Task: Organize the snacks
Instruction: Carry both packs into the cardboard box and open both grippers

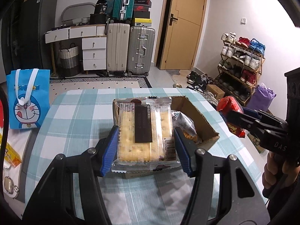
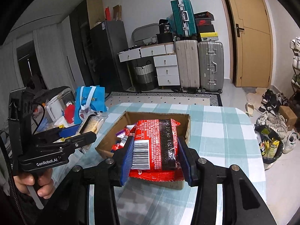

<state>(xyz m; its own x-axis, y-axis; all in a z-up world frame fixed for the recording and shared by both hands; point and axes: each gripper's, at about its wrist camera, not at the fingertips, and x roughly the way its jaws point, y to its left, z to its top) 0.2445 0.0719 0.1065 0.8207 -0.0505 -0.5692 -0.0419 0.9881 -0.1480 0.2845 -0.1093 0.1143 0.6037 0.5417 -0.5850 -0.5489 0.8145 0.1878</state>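
cracker pack [image 1: 144, 131] between left tongs [image 1: 146, 151]

The cardboard box [image 1: 195, 112] is the landmark. In the left wrist view the clear cracker packet [image 1: 144, 131] covers the box's left half, so what lies under it cannot be told. Right of the packet, inside the box, a crinkled bag [image 1: 184, 125] shows only in part; its print is unreadable. In the right wrist view the red packet [image 2: 156, 146] hides the box's middle and near wall, and the small wrappers [image 2: 121, 138] left of it are too jumbled to identify. Left of the box, a yellow carton [image 1: 11, 155] is cut by the picture's edge.
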